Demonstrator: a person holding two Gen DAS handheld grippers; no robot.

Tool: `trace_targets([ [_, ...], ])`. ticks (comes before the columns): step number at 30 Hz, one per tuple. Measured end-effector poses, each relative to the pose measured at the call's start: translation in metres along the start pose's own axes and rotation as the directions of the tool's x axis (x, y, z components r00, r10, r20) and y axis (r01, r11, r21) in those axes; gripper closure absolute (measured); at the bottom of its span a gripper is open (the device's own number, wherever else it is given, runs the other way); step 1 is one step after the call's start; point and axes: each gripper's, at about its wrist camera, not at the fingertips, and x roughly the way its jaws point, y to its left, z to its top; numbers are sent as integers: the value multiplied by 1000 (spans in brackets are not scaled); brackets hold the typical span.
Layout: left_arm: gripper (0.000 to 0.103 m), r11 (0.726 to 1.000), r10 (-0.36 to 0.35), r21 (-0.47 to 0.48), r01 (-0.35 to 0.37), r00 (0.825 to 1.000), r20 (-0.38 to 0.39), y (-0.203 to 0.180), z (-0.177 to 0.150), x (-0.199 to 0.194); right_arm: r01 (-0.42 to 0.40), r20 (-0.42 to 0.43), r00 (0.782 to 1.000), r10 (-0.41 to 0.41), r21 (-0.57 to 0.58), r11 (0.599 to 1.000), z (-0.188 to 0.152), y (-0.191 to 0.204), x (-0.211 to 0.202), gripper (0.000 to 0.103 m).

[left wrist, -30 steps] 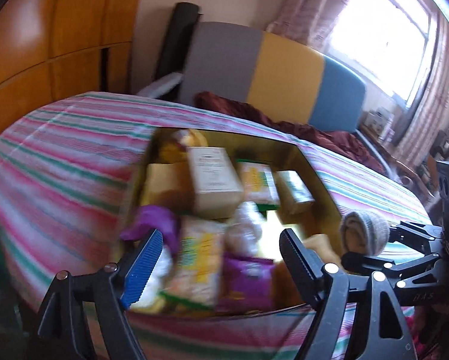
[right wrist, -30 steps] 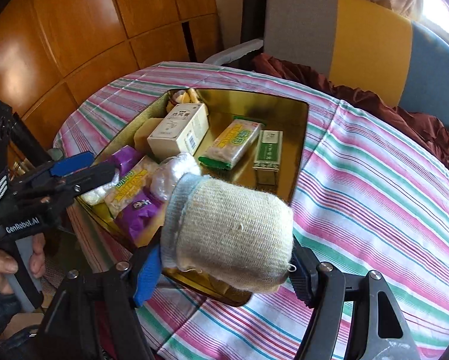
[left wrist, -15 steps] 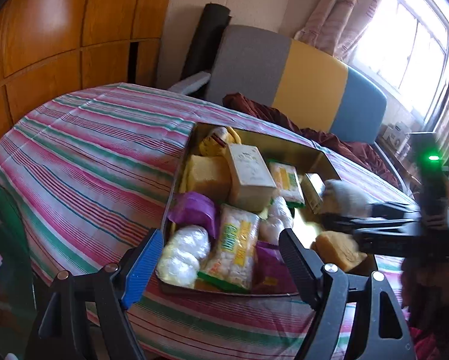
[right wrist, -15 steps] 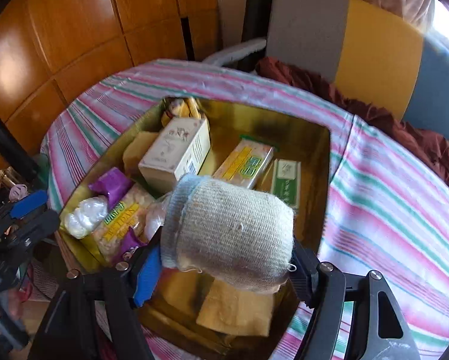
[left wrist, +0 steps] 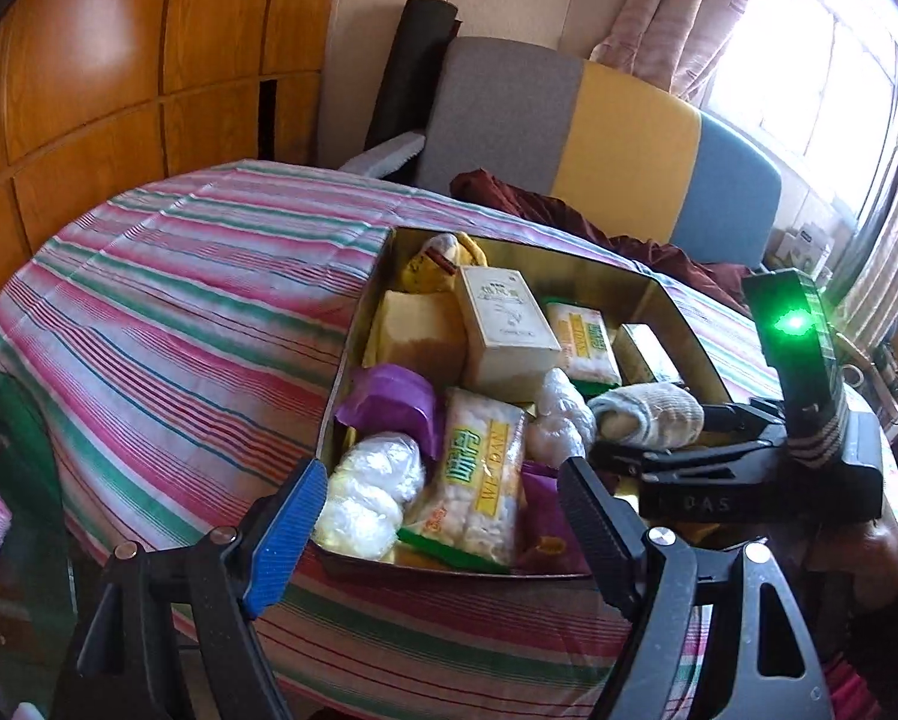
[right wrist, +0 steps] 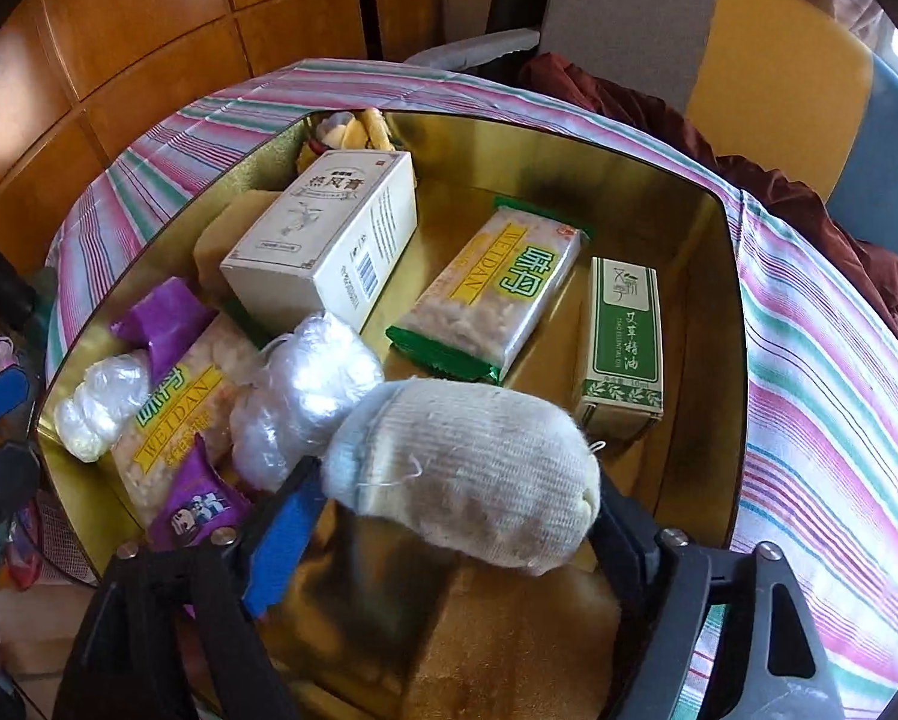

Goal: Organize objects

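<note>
A gold tin tray sits on the striped table and holds snack packs, boxes and wrapped bundles. My right gripper is shut on a rolled grey-white sock and holds it low inside the tray, over the near right part beside a clear-wrapped bundle. The sock and the right gripper also show in the left wrist view. My left gripper is open and empty, hovering at the tray's near edge.
In the tray lie a white box, two Weidan snack packs, a green box, purple packets and a tan block. A grey, yellow and blue chair with dark red cloth stands behind the table.
My right gripper has carried the sock forward and down into the tray. My left gripper has pulled back and steadied, showing more of the table.
</note>
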Motion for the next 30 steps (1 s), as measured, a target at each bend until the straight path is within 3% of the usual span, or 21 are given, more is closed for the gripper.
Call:
trace_targets([
  [9,22,997,81,16,-81,996,36,-9,5,-14,-23,86,996,16,80,997,-6,-6,-27,7],
  [14,22,985,164,41,-167,984,77,-18,7,-22,11,146,989,-29,123,992,-17,-3,-51,5],
  [17,22,978,199,39,-205,973,119,-26,5,-31,48,180,981,-75,150,988,-24,-2,-65,4],
  [21,22,954,289,40,-298,946,149,-42,5,-39,79,230,965,-127,208,975,-39,-5,-85,2],
  [30,22,980,191,30,-195,977,95,-53,-2,-43,72,307,940,-150,252,965,-67,-2,-113,1],
])
